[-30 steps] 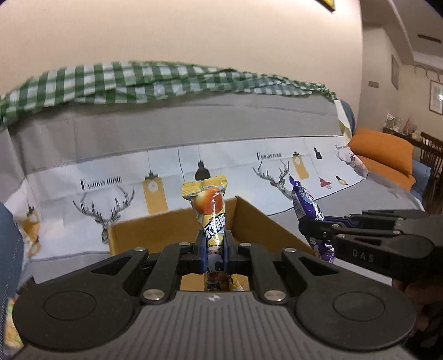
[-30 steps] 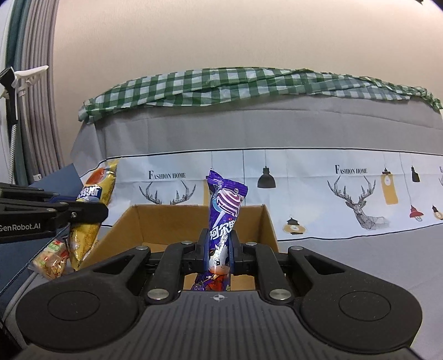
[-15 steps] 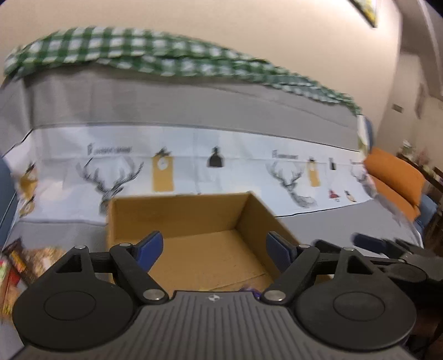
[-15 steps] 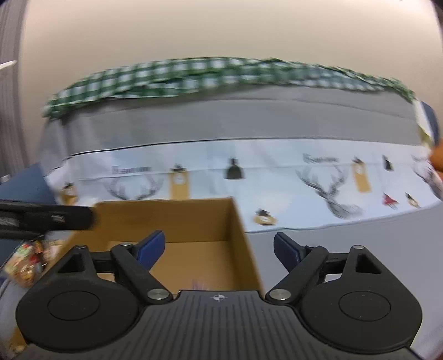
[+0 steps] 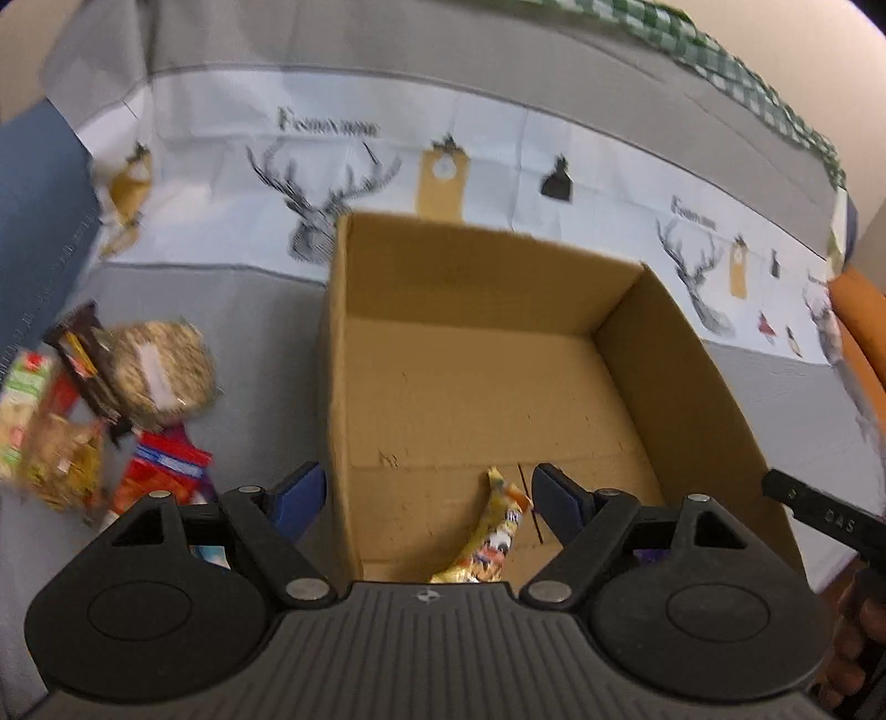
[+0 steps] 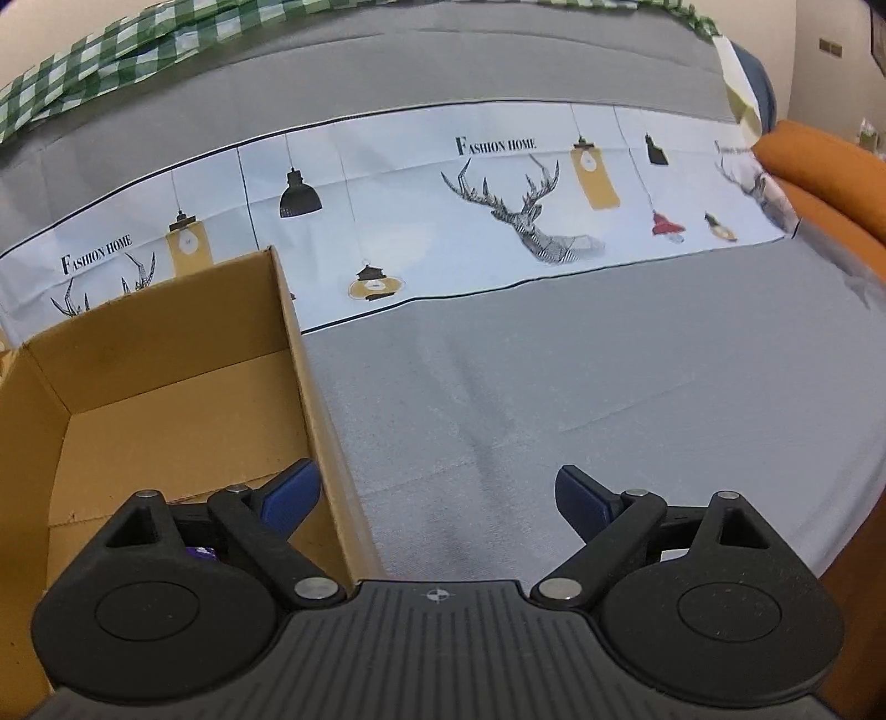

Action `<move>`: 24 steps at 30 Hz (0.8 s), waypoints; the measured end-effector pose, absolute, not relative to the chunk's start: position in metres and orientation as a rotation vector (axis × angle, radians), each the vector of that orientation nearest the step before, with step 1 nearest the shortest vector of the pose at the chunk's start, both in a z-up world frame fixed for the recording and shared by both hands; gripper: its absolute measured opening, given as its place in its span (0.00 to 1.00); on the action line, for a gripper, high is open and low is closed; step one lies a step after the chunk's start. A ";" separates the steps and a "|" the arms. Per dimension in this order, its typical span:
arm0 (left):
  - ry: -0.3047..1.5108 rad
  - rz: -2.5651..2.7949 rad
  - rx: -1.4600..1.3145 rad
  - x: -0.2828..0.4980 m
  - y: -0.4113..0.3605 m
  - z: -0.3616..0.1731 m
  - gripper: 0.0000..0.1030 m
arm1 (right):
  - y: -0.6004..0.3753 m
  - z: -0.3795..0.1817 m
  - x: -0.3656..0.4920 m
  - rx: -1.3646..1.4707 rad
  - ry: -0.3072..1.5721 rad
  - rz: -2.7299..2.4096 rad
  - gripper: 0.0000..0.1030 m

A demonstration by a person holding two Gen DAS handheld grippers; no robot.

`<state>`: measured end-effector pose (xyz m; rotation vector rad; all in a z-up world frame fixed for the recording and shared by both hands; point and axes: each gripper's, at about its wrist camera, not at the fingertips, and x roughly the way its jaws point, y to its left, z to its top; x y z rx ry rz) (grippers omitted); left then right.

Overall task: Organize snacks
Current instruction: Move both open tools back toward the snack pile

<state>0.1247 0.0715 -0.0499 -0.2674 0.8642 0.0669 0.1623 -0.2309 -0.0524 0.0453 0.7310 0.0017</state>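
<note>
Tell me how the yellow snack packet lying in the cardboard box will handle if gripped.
The yellow snack packet lies bent on the cardboard box floor, so it is probably floppy. Its thin, glossy wrapper looks light and possibly slippery.

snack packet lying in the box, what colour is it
Mostly yellow with orange and white print; the snack packet shows best in the left wrist view, on the cardboard box floor.

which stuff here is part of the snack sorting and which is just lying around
Part of the job:
- cardboard box
- yellow snack packet lying in the box
- loose snack pile on the cover left of the box
- left gripper, open
- right gripper, open

Just there:
- deer-print sofa cover
- green checked cloth
- orange cushion
</note>
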 end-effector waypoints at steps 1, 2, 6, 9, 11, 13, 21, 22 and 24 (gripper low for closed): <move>0.866 0.060 -0.261 0.126 0.069 -0.051 0.83 | -0.231 -0.052 0.160 0.035 0.725 -0.005 0.84; 0.863 0.050 -0.247 0.126 0.066 -0.052 0.83 | -0.231 -0.050 0.159 0.030 0.720 -0.004 0.81; 0.848 0.014 -0.197 0.128 0.052 -0.054 0.81 | -0.236 -0.046 0.156 0.054 0.717 0.013 0.52; 0.839 0.002 -0.174 0.130 0.045 -0.055 0.81 | -0.240 -0.045 0.155 0.064 0.719 0.013 0.46; 0.833 -0.004 -0.173 0.131 0.042 -0.056 0.81 | -0.243 -0.045 0.155 0.072 0.723 0.011 0.45; 0.832 -0.012 -0.178 0.131 0.043 -0.056 0.81 | -0.245 -0.045 0.154 0.076 0.726 0.010 0.45; 0.793 -0.014 -0.154 0.125 0.042 -0.049 0.81 | -0.251 -0.037 0.147 0.099 0.652 0.016 0.49; 0.779 -0.014 -0.149 0.123 0.042 -0.048 0.81 | -0.251 -0.035 0.144 0.104 0.637 0.026 0.52; 0.744 -0.021 -0.144 0.118 0.041 -0.044 0.81 | -0.249 -0.033 0.140 0.100 0.614 0.038 0.54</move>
